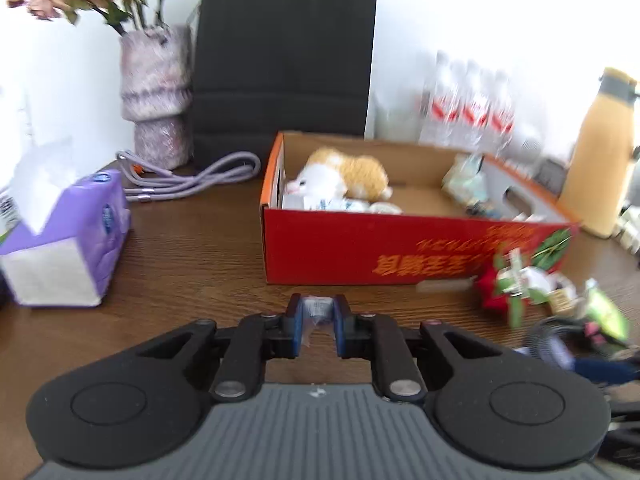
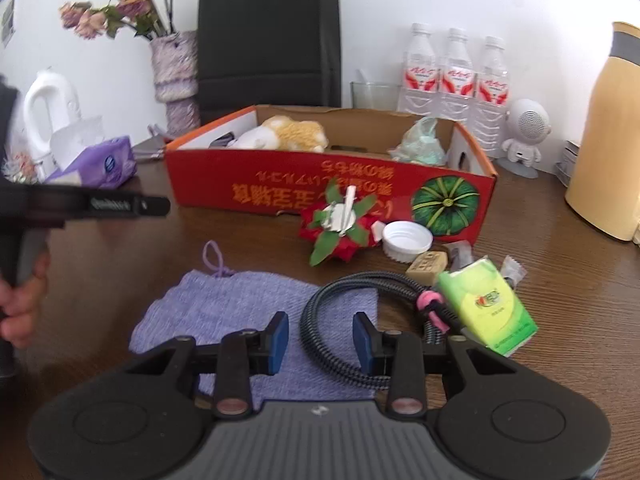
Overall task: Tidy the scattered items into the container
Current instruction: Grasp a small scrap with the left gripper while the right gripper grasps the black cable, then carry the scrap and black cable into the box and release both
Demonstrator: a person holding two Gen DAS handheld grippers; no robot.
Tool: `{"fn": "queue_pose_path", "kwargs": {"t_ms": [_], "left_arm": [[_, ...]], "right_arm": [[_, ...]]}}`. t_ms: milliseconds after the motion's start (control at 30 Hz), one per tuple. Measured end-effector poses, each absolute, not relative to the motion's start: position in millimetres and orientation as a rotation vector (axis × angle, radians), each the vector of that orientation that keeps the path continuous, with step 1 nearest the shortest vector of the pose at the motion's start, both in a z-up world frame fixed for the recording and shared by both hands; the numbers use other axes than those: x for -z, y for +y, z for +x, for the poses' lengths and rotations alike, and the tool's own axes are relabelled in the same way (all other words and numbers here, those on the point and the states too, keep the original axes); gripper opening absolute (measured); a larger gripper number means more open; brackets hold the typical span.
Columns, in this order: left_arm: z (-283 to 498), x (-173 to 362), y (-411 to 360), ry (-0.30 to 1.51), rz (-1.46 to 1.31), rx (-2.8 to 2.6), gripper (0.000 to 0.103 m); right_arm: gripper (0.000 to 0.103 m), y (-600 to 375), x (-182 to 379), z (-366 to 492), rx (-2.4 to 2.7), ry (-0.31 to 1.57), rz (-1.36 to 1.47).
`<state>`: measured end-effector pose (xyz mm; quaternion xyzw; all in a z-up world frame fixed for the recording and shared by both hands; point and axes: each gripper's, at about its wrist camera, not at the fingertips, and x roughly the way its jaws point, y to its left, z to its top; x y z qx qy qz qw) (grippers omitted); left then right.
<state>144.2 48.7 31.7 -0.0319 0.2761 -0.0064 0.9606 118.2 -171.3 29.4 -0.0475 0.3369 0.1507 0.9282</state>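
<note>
The red cardboard box (image 1: pixel 360 248) stands on the brown table and shows in the right wrist view (image 2: pixel 280 184) too. It holds a plush cat (image 1: pixel 344 176), white items and a pale green bag (image 2: pixel 420 142). My left gripper (image 1: pixel 319 330) is shut on a small clear-wrapped packet (image 1: pixel 316 312), in front of the box. My right gripper (image 2: pixel 320 338) is open above a purple cloth pouch (image 2: pixel 224 312) and a coiled black braided cable (image 2: pixel 344 320). A red and green flower decoration (image 2: pixel 340 224), white lid (image 2: pixel 407 240), green tissue pack (image 2: pixel 488 308) and tan block (image 2: pixel 427 266) lie scattered.
A purple tissue box (image 1: pixel 72 240), vase with dried flowers (image 1: pixel 156 96), black paper bag (image 1: pixel 284 64) and purple cord (image 1: pixel 192 180) stand at the back left. Three water bottles (image 2: pixel 456 76), a white figurine (image 2: pixel 524 136) and yellow flask (image 2: pixel 608 132) are at the right.
</note>
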Motion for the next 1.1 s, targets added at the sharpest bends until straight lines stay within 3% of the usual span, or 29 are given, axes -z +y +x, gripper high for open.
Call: {"fn": "queue_pose_path", "kwargs": {"t_ms": [100,167,233,800,967,1100], "left_arm": [[117,-42,43,0.522,-0.077,0.021,0.015],[101,-46,39,0.506,-0.084,0.025,0.016],[85,-50,35,0.493,-0.082,0.03,0.016],[2,-89,22,0.361,-0.098,0.066,0.016],[44,-104,17,0.319,-0.087,0.063,0.016],[123,-138,11,0.27,-0.045,0.059,0.016]], "right_arm": [[0.033,-168,-26,116,-0.301,0.672,-0.105],[0.013,-169,-27,116,-0.311,0.673,-0.088],[0.007,-170,-29,114,-0.31,0.674,-0.07],[0.008,-203,-133,23,-0.304,0.397,0.093],[0.008,-195,-145,68,-0.321,0.381,0.045],[0.008,-194,-166,136,-0.33,0.368,0.007]]}}
